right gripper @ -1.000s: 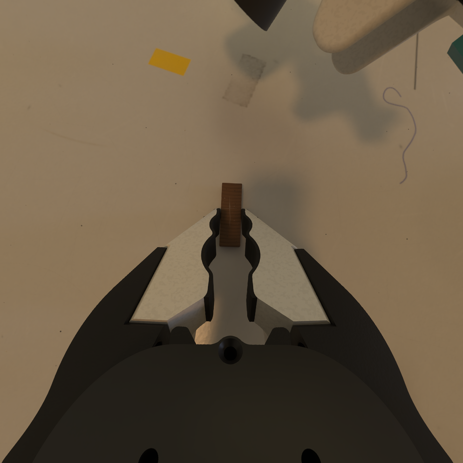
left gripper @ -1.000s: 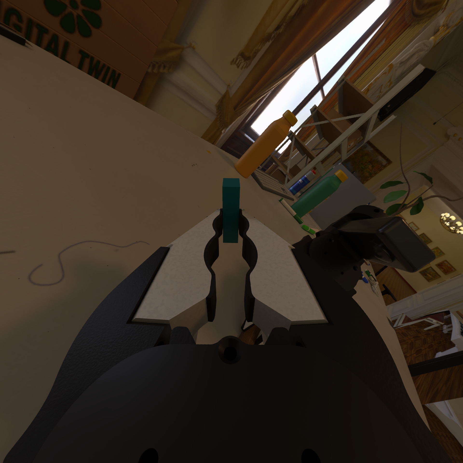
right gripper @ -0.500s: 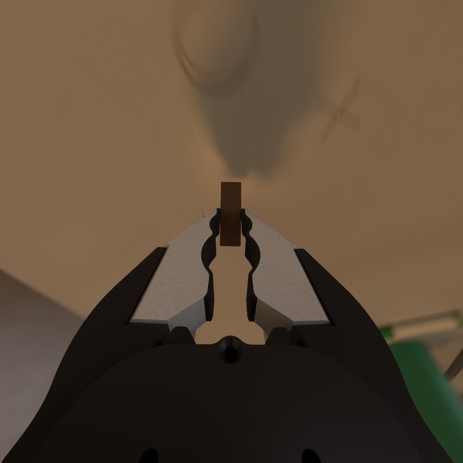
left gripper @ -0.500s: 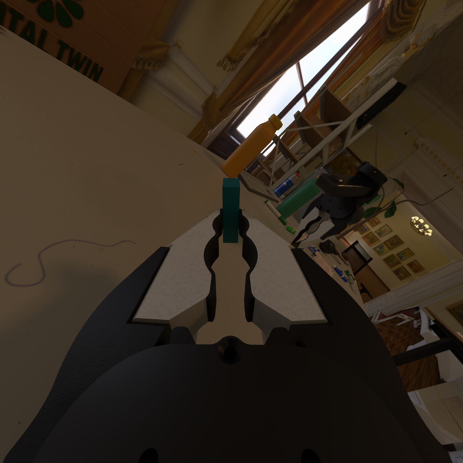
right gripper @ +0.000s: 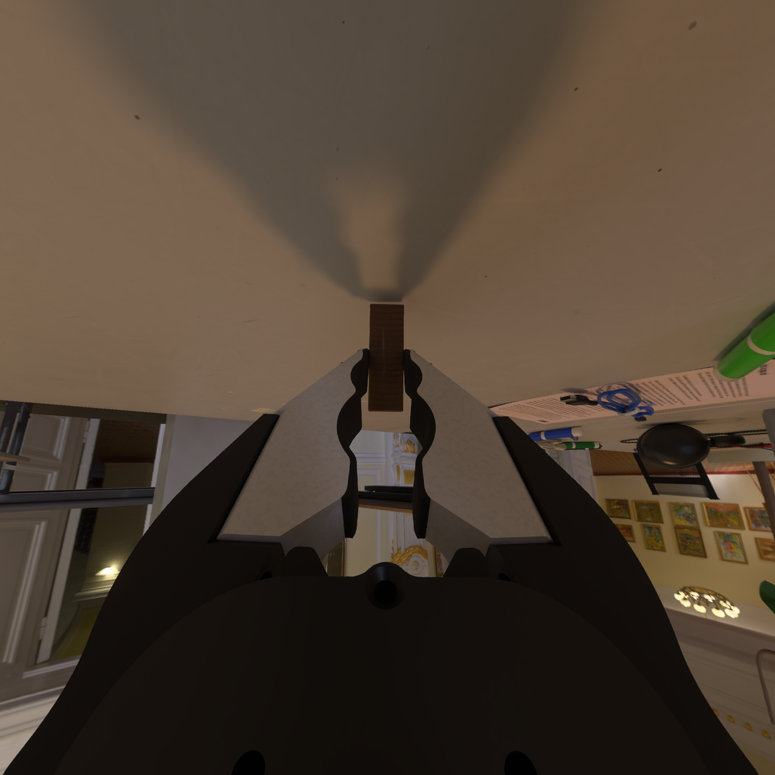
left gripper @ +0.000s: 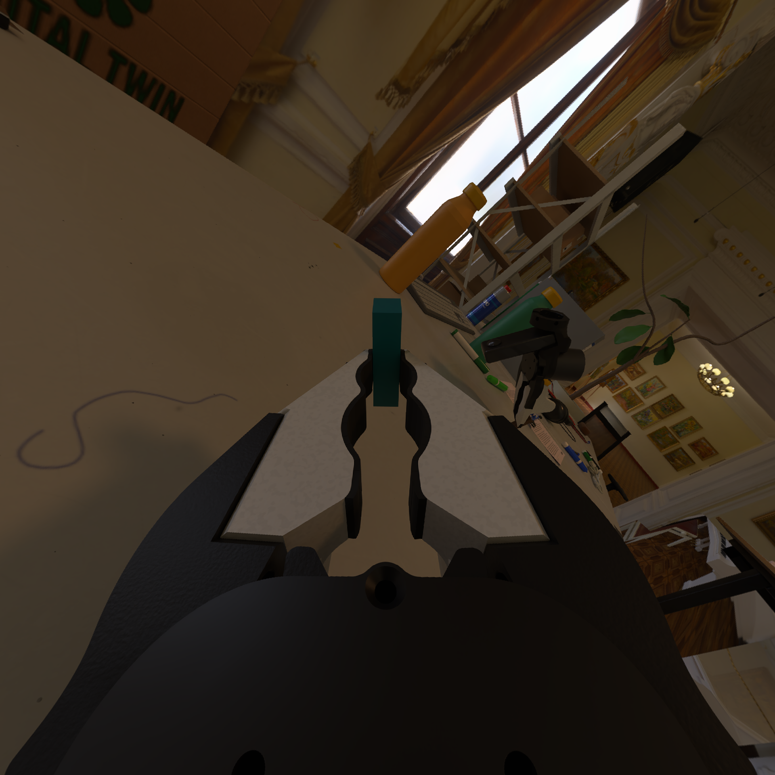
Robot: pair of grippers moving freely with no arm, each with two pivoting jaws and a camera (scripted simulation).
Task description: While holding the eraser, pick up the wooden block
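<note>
My left gripper (left gripper: pixel 386 356) is shut on the eraser (left gripper: pixel 386 335), a dark teal block that stands up between the fingertips above the beige table (left gripper: pixel 146 293). My right gripper (right gripper: pixel 386 356) is shut on the wooden block (right gripper: pixel 386 335), a brown rectangular block; its far end is at or very near the table surface (right gripper: pixel 209 209), where its shadow meets it. In the left wrist view the right gripper (left gripper: pixel 530 379) shows farther off to the right, fingers pointing down over the table edge; the block in it is too small to make out there.
An orange bottle (left gripper: pixel 432 241), a green bottle (left gripper: pixel 513 321), a keyboard (left gripper: pixel 440 306) and green markers (left gripper: pixel 474 356) stand along the far table side. A pen scribble (left gripper: pixel 84 423) marks the table. In the right wrist view a green bottle (right gripper: pixel 750 352), a paper sheet (right gripper: pixel 587 398), markers and a black pan (right gripper: pixel 671 446) lie near the table edge.
My right gripper has swung and tilted with the wooden block, from looking down at the table to looking along it past its edge. My left gripper has shifted slightly, still holding the eraser.
</note>
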